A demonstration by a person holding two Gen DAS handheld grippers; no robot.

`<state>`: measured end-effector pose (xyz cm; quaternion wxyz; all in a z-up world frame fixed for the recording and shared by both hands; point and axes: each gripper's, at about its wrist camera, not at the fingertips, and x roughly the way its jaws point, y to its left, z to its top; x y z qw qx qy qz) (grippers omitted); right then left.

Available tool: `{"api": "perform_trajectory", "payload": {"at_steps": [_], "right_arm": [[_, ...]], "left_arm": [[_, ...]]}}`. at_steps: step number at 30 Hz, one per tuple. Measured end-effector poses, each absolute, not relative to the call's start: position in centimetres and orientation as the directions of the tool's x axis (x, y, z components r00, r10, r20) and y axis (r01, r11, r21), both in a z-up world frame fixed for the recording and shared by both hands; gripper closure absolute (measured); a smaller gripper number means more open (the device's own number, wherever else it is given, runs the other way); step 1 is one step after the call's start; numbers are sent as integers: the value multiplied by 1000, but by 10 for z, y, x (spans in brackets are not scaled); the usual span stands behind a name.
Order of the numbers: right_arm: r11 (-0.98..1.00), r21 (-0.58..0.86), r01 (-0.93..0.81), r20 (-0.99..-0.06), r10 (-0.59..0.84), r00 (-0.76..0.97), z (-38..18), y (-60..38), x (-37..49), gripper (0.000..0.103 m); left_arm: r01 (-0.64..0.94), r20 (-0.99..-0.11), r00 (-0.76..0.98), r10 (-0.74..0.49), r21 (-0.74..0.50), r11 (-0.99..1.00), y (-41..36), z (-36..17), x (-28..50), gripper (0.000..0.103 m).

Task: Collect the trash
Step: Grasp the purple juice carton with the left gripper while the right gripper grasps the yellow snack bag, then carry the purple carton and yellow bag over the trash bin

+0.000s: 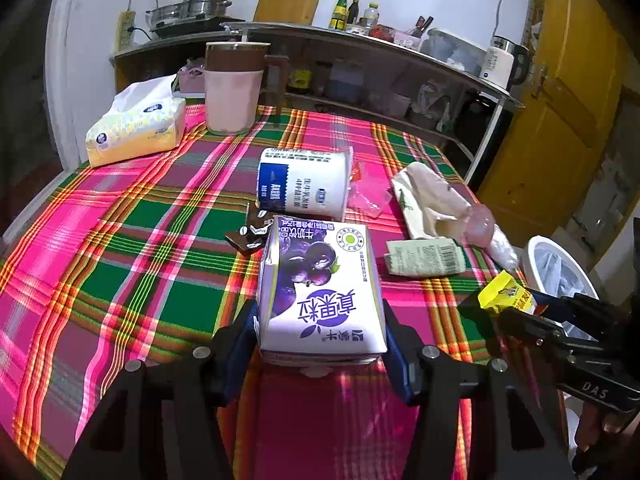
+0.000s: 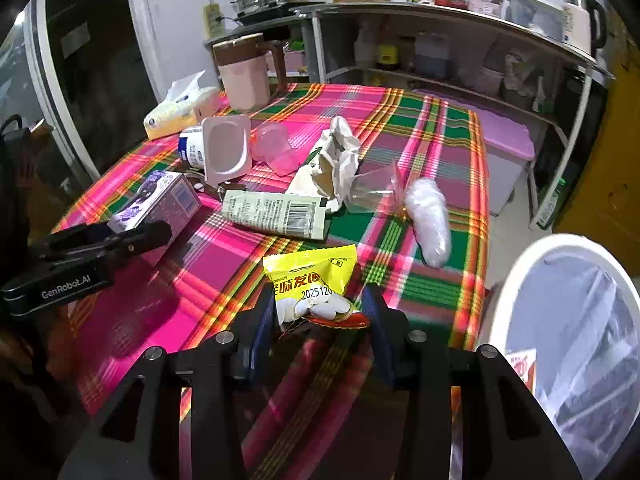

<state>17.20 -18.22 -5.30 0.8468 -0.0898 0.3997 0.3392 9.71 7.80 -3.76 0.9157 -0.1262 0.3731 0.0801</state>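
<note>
Between my left gripper's (image 1: 320, 332) two blue-padded fingers sits one purple-and-white milk carton (image 1: 320, 288), printed with dark berries, lying flat on the plaid tablecloth (image 1: 132, 240); the pads press its sides, so I count it clamped. My right gripper (image 2: 320, 312) is closed on one yellow snack packet (image 2: 312, 280) (pale seeds pictured on its lower half), held near the table's edge, just beside the single white bin (image 2: 520, 280) with its clear liner.

Largest of the loose trash is one white yogurt tub (image 1: 304, 184) with a blue label, tipped on its side beyond the carton. Then one crumpled cream paper bag (image 1: 428, 200), one flattened pale-green tube (image 2: 276, 214) with a barcode, one clear plastic bag (image 2: 428, 216) of something white, one pink plastic cup (image 2: 276, 148) lying over, and one small brown wrapper (image 1: 248, 236) touching the carton's far corner.

Farther back stand one pink jug (image 1: 232, 88) and one tissue pack (image 1: 136, 132).
</note>
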Motion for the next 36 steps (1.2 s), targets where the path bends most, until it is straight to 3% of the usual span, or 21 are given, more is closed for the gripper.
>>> {"api": "perform_trajectory", "payload": {"at_steps": [18, 36], "right_arm": [[822, 152, -549, -679, 490, 546, -24, -241, 129, 59], [912, 173, -371, -682, 383, 623, -28, -323, 128, 59]], "left_arm": [[-75, -654, 756, -40, -148, 986, 14, -2, 76, 46], [170, -651, 722, -233, -158, 973, -69, 2, 103, 46]]}}
